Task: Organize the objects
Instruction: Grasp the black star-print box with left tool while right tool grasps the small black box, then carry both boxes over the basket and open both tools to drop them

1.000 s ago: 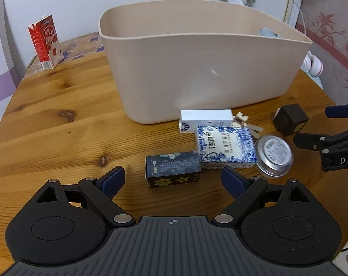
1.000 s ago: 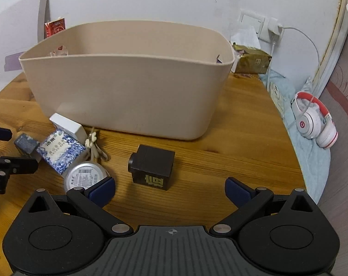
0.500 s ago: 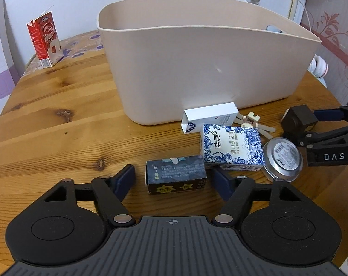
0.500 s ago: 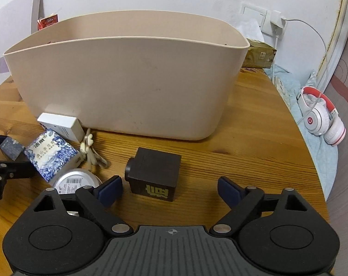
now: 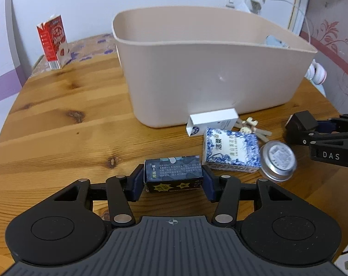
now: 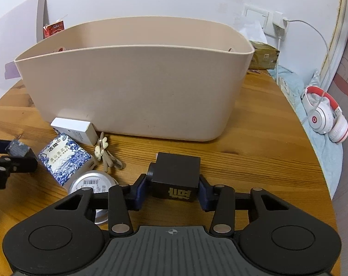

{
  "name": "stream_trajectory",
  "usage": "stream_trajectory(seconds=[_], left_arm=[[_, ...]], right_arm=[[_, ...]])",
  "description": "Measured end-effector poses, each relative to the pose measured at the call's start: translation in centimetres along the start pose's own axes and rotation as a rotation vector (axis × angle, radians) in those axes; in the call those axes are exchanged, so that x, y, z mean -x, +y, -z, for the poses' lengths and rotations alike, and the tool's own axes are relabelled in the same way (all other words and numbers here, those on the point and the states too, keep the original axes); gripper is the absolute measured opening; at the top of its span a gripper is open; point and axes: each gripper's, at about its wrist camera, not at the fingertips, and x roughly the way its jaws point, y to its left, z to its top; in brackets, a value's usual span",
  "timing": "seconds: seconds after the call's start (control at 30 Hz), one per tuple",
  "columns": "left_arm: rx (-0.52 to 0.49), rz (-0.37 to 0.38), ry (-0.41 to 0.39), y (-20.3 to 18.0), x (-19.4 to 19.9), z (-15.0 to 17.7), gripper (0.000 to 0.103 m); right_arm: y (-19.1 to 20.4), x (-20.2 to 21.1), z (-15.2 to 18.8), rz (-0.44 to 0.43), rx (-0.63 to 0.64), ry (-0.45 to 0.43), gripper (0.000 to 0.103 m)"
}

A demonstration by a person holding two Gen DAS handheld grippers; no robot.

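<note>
Left wrist view shows your left gripper [image 5: 173,179] clamped on the short ends of the dark blue carton [image 5: 173,173], which lies flat on the wooden table [image 5: 59,119] dead centre between the pads. Right wrist view shows your right gripper [image 6: 172,189] pinched on the black cube box [image 6: 176,174] in the same way, pads on its left and right faces.

Both grips look square, so I'd judge the step in hand to be the lift. Raise each box straight up until it would pass over the rim of the beige bin [image 5: 208,78] at twelve o'clock, then carry it forward and release inside. Hold the squeeze steady; the carton looks like thin card and could buckle.

Mind the neighbours. From the left gripper, the blue-and-white floral box [image 5: 231,151] sits just beside the carton at two o'clock, so avoid dragging sideways. From the right gripper, the round tin [image 6: 93,182] lies close at nine o'clock, partly under the left finger linkage.
</note>
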Motion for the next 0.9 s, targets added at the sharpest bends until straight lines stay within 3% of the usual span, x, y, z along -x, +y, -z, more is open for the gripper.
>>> stream_trajectory(seconds=[0.17,0.4,0.63,0.9], left_arm=[[-0.006,0.017,-0.038,0.0,2.0,-0.4,0.052],[-0.028,0.031,-0.127,-0.3,5.3,-2.4,0.052],[-0.039,0.017,-0.244,-0.5,7.7,-6.1,0.052],[-0.062,0.002,-0.299,-1.0,7.0,-11.0,0.052]], right_arm=[[-0.3,2.1,0.1,0.013,-0.016,-0.039,0.042],[-0.7,6.2,-1.1,0.045,-0.020,-0.162,0.042],[-1.6,9.0,-3.8,0.055,-0.031,-0.287,0.042],[-1.3,9.2,-7.8,0.077,0.032,-0.377,0.042]])
